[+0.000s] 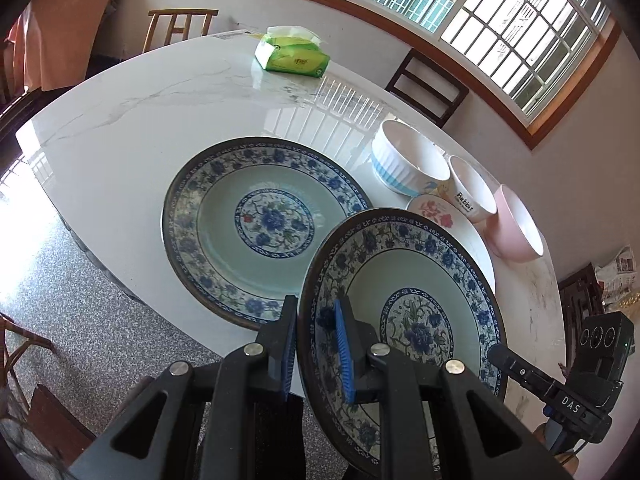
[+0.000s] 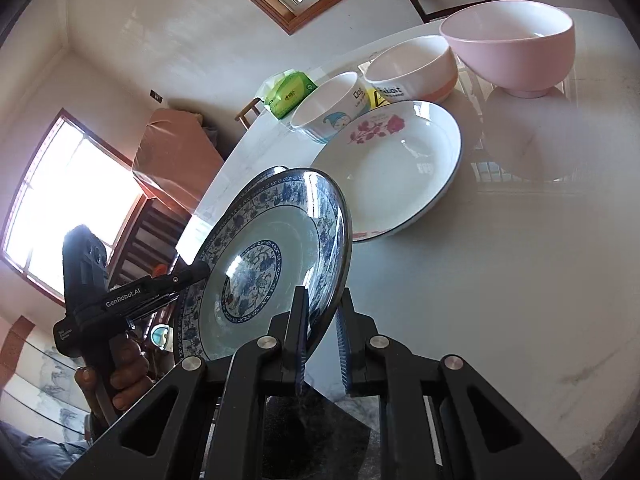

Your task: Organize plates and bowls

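Right hand-held gripper (image 2: 320, 340) clamps plate (image 2: 272, 264) (neighbouring casing reads "GenRobot.AI").

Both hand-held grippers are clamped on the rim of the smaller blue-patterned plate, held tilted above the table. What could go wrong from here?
1. The smaller blue plate is held only at opposite rim edges by the left hand-held gripper and the right hand-held gripper; uneven pulling could let it slip and drop.
2. It hangs tilted just beside the larger blue plate; lowered carelessly, the rims could knock and chip.
3. The pink bowl and white floral plate are close; a swing might hit them.
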Tool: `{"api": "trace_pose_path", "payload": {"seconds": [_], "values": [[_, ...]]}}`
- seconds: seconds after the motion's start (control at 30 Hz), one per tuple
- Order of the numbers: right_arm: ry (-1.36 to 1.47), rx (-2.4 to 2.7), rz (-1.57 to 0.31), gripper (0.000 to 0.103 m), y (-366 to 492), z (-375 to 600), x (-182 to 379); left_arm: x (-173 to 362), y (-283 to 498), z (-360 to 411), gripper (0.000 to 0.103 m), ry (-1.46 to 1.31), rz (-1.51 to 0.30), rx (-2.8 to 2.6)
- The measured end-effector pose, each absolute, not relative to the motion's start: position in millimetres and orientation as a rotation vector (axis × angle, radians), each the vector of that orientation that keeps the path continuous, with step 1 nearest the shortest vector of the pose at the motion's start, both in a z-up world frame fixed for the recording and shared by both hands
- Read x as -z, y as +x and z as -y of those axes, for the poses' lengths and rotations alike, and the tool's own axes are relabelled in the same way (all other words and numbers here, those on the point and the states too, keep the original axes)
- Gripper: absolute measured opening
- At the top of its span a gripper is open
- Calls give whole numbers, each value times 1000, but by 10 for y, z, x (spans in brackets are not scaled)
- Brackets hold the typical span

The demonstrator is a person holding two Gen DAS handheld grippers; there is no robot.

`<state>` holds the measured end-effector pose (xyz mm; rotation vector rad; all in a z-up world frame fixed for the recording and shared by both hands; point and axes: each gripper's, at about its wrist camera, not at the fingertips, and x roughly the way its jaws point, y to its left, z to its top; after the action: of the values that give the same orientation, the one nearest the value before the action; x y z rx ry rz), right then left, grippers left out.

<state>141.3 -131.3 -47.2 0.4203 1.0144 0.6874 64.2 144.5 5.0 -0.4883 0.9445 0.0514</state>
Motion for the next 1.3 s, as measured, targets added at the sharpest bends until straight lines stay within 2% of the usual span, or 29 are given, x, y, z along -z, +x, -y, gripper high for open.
{"api": "trace_pose_path", "payload": {"seconds": [0.53, 1.3], "values": [[247, -746, -1064, 15, 1941, 170, 482, 169, 959, -2352, 21, -529, -919, -183], [158, -699, -1043, 18, 1949, 6, 481, 265, 1206, -2462, 21, -510, -915, -185]]}}
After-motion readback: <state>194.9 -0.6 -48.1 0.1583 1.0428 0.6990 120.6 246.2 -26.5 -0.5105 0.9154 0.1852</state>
